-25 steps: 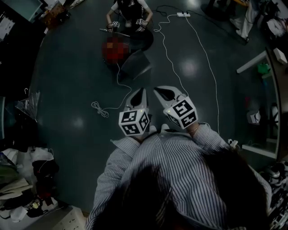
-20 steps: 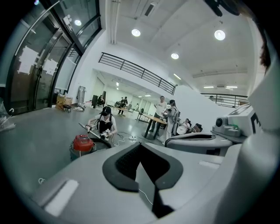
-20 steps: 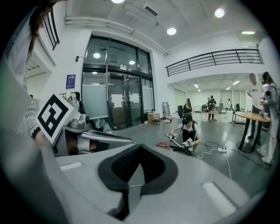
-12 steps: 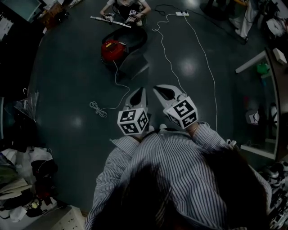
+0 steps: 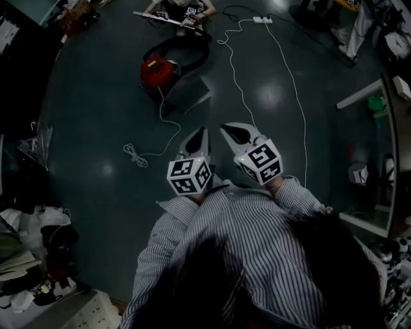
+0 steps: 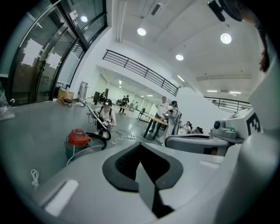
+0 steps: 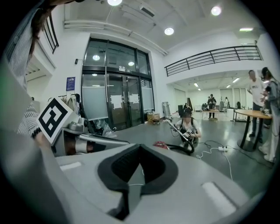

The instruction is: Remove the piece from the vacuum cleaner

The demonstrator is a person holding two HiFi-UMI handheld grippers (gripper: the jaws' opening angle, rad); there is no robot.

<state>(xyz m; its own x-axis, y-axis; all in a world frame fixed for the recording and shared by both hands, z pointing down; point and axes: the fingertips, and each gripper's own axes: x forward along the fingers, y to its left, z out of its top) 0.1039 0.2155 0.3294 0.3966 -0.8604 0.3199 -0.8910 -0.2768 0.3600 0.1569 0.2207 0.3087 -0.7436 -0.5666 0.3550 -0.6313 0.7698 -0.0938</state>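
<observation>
Dark grey-green polished floor (image 5: 96, 128), glossy with ceiling-light reflections; it fills most of the head view.

Glass entrance front (image 7: 116, 103), dark-framed, at the hall's far side in the right gripper view.

Striped shirt (image 5: 244, 238), sleeves and shoulders of the person carrying the grippers; lower half of the head view.

Seated person (image 5: 180, 8) on the floor at the top edge of the head view, holding a long pale wand (image 5: 160, 17) across the lap; seen also in the left gripper view (image 6: 105, 117).

Vacuum cleaner (image 5: 156, 71), red-topped canister, standing on the floor well ahead of both grippers and just in front of the seated person. Neither gripper touches it. It shows left of the jaws in the left gripper view (image 6: 78, 137).

Black hose (image 5: 186, 54), curving from the canister toward the seated person.

Grey flat panel (image 5: 192, 91), lying on the floor beside the canister.

Left gripper (image 5: 200, 133), grey shell with marker cube, held out from the chest and pointing toward the vacuum cleaner. Jaws clenched together, nothing between them (image 6: 141, 146).

Right gripper (image 5: 230, 130), same make, just beside the left. Jaws likewise pressed together and empty (image 7: 140, 148).

White cable (image 5: 164, 122), running from the canister to a small coil on the floor.

White power strip (image 5: 262, 20), near the seated person, with a second white lead trailing down the floor.
</observation>
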